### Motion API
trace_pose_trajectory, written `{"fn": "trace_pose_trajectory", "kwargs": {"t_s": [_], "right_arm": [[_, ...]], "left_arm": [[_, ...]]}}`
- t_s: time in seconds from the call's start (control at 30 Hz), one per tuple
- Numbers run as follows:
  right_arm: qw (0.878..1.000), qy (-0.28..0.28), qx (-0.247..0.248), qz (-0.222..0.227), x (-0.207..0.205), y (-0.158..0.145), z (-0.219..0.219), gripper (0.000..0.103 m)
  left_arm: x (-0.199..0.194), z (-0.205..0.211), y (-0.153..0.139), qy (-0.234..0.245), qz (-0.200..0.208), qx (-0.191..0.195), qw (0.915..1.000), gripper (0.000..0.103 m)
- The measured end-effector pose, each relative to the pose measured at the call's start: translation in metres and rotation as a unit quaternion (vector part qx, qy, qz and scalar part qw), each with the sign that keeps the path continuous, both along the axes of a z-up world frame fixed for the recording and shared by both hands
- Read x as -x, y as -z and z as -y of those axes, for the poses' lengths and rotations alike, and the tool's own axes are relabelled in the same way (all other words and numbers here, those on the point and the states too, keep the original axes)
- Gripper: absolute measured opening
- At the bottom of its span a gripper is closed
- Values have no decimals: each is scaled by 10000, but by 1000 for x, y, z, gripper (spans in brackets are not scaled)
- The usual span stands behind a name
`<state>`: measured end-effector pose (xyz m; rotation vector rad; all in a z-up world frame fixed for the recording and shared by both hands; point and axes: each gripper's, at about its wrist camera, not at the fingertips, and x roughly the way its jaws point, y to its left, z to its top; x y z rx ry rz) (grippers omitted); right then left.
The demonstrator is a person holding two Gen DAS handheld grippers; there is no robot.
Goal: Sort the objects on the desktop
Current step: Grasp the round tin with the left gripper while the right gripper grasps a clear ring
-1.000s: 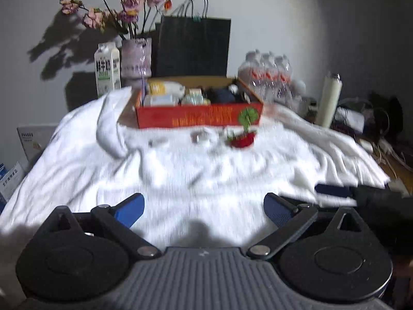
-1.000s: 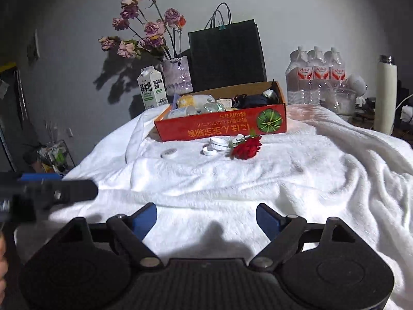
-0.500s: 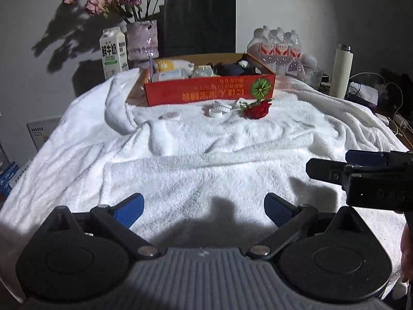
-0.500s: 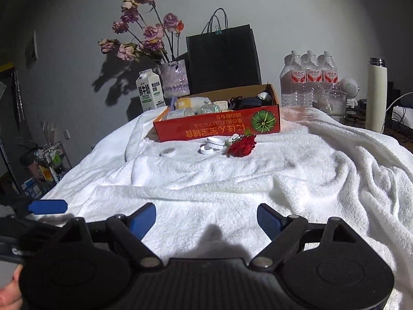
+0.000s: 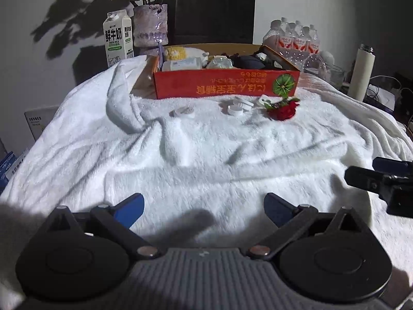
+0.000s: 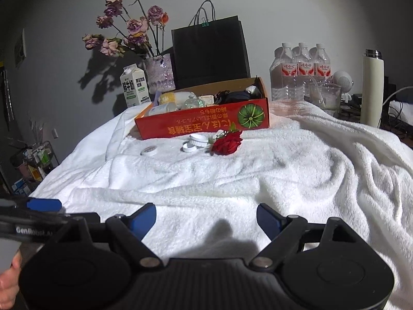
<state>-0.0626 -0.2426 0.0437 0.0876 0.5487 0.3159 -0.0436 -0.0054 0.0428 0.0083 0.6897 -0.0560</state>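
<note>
Approach step, it seems: left gripper (image 5: 202,208) and right gripper (image 6: 206,218) hover at the desk's near edge, jaws apart and empty. Rose (image 6: 227,144) and white caps (image 6: 197,140) lie just before the red box (image 6: 204,125) at the far edge; next comes reaching across.

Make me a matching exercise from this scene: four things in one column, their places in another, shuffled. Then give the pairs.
Things:
1. red artificial rose
2. white milk carton
3. black paper bag
4. tall cream flask

Places:
A. behind the red cardboard box
B. far right, off the white towel
C. on the towel, before the box
D. left of the flower vase

Pairs: 1-C, 2-D, 3-A, 4-B
</note>
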Motion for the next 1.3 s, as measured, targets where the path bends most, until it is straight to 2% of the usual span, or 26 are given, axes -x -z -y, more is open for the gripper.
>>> {"fn": "trace_pose_trajectory", "kwargs": {"t_s": [0.07,0.17,0.27,0.37,0.47,0.6,0.7,0.73,0.77,0.8,0.87,0.97,1.1,1.3], "right_arm": [[9999,-58,93,102,-10,-5,-2,83],[9994,-194,93,261,-32,-16,-6,75],[9985,-363,201,347,-63,-24,-20,63],[9973,-588,212,383,-102,-28,-40,59],[9979,-608,208,118,-149,-22,-60,57],[9986,-488,158,-88,-201,-9,-78,45],[9981,-592,33,-165,-221,-2,-84,37],[9979,-617,62,-197,-226,1,-87,37],[9978,-608,122,-227,-229,4,-90,33],[9975,-622,198,-274,-232,7,-94,23],[9964,-645,400,-388,-236,14,-102,12],[9964,-574,485,-396,-234,21,-105,4],[9983,-506,220,-162,-217,4,-93,3],[9965,-713,68,437,-142,-31,-74,3]], "left_arm": [[-15,-5,-9,30,114,32,9999,101],[-44,-11,-19,124,385,-26,9992,101],[-84,-17,-19,206,436,-106,9988,89],[-131,-23,-13,262,375,-38,9989,85],[-173,-28,0,196,321,-42,9993,84],[-204,-36,24,79,149,-9,9999,79],[-209,-40,38,110,23,180,9998,76],[-210,-40,41,154,-48,210,9996,68],[-210,-39,41,137,-42,157,9998,64],[-209,-38,40,142,-12,123,9998,50],[-207,-36,40,212,35,104,9997,41],[-201,-35,38,175,65,97,9998,41],[-181,-38,25,77,141,245,9996,41],[-109,-32,-10,33,546,632,9965,41]]}}
